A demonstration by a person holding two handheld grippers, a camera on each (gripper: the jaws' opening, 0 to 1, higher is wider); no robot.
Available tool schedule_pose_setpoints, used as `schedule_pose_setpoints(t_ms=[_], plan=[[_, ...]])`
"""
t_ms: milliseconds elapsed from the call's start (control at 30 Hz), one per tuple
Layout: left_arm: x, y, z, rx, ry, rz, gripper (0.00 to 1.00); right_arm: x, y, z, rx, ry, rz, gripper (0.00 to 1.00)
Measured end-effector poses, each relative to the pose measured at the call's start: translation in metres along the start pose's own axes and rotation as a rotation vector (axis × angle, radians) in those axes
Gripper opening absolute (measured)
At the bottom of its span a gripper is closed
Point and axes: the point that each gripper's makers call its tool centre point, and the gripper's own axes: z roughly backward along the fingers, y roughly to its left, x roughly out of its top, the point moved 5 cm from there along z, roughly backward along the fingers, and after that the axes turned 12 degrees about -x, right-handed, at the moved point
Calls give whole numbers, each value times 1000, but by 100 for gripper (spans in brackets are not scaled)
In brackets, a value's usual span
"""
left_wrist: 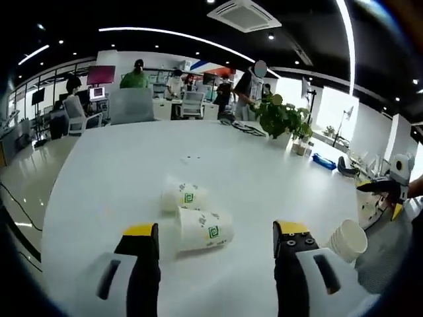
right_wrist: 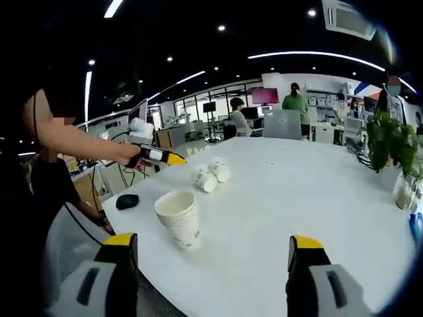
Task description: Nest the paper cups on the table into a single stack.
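Left gripper view: my left gripper (left_wrist: pixel 216 239) hangs over the white worktop (left_wrist: pixel 119 178) with its fingers (left_wrist: pixel 141 246) spread wide and nothing between them. Two loose paper cups lie on their sides ahead. The near cup (left_wrist: pixel 203 229) sits between the fingers' line of approach, its base toward me as far as I can judge; the far cup (left_wrist: pixel 183 196) lies just beyond it, close enough that I cannot tell whether they touch. At the right, an upright cup stack (left_wrist: pixel 347 240) stands well apart from both. A potted plant (left_wrist: pixel 281 117) stands further back.

Right gripper view: my right gripper (right_wrist: pixel 211 249) also has its fingers (right_wrist: pixel 302 256) wide and empty. The cup stack stands upright near the worktop's edge, just ahead and left of centre. Beyond it lie the two loose cups, with my left gripper reaching in beside them. A dark mouse-like object (right_wrist: pixel 127 201) rests near the edge.

Step in hand, as I judge it: approach to the near cup. Next I should close the left fingers on its wall, lightly to avoid crushing, then carry it to the stack, mouth up.
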Motion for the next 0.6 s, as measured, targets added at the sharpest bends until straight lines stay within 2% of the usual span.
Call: schedule_pose_setpoints(t_ms=[300,600], plan=[[-3,13,-14,-10,21,60,53,-1,-4,0,-15,7,-24,93],[-7,21,-23,-3,28,104,46,-3,-5,-1,-21,20,-27,92]])
